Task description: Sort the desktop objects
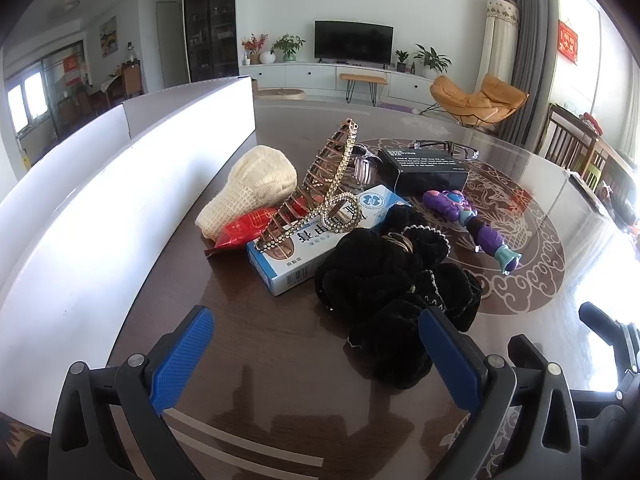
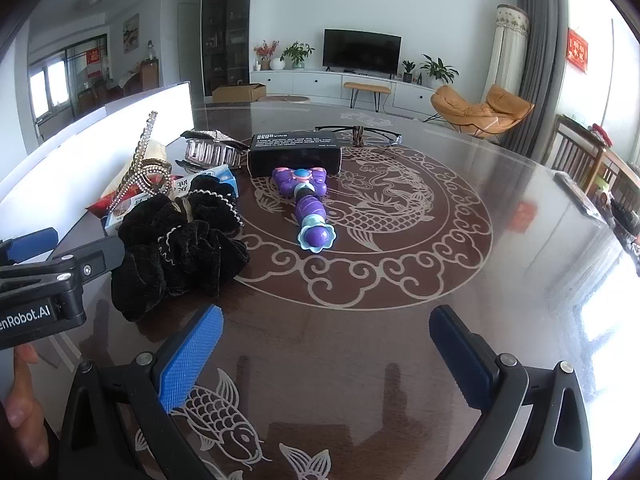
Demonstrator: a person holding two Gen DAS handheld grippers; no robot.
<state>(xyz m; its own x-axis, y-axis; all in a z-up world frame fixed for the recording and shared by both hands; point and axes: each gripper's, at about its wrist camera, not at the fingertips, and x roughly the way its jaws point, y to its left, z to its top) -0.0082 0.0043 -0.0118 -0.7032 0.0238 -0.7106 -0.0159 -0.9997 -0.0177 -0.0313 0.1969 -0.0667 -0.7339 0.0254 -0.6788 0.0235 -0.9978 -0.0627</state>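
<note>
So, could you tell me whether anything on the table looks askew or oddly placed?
Yes: the rhinestone hair clip leans tilted across the blue medicine box instead of lying flat, amid a jumbled pile.

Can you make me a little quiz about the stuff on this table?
1. True or false: the left gripper is squeezing the black scrunchie.
2. What lies on top of the blue and white box: A) sparkly hair clip, B) eyeglasses, C) purple toy wand?
3. What animal is drawn on the table near the right gripper?

Key: 1 false, its jaws are open. 2 A. 3 fish.
</note>
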